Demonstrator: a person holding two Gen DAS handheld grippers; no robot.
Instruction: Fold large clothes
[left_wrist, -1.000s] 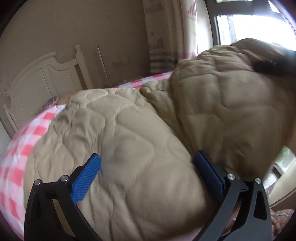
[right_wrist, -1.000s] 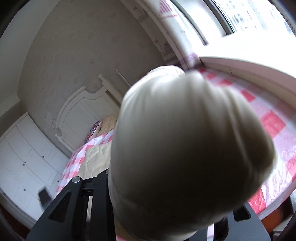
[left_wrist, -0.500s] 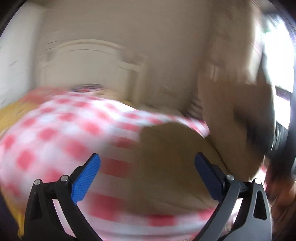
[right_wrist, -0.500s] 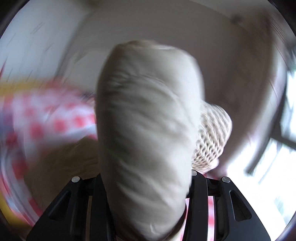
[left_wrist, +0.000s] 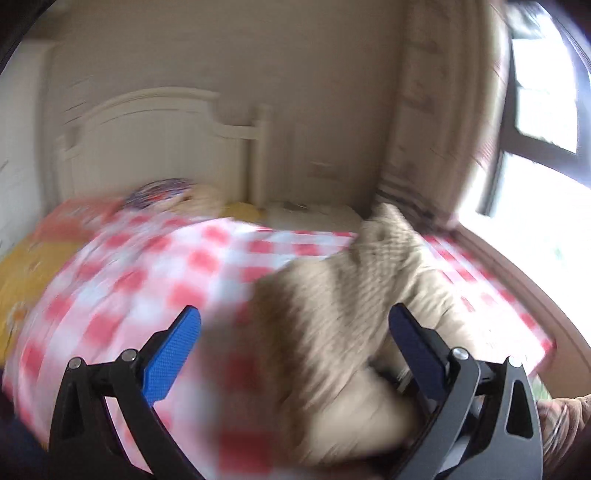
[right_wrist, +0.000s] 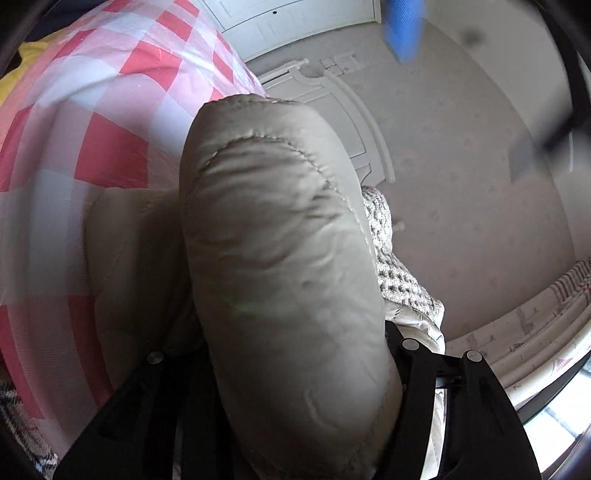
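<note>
A beige quilted jacket (left_wrist: 332, 332) with a knitted trim (left_wrist: 388, 251) lies bunched on the red-and-white checked bed cover (left_wrist: 147, 277). My left gripper (left_wrist: 294, 310) hangs above it, open, its blue pads wide apart with nothing pinched. In the right wrist view a thick padded fold of the jacket (right_wrist: 280, 240) fills the gap between the black fingers of my right gripper (right_wrist: 284, 288). Those jaws are opening, and the fold hides the pads. A blurred blue pad (right_wrist: 402, 33) of the left gripper shows at the top of that view.
A white headboard (left_wrist: 159, 140) and a patterned pillow (left_wrist: 159, 192) stand at the far end of the bed. Yellow sheet (left_wrist: 29, 266) shows at the left edge. A curtain (left_wrist: 436, 110) and a bright window (left_wrist: 546, 110) border the right side.
The left view has swung from close over the jacket to the bed and headboard. The right gripper has rolled with the padded fold still between its fingers, which now stand wider apart.
</note>
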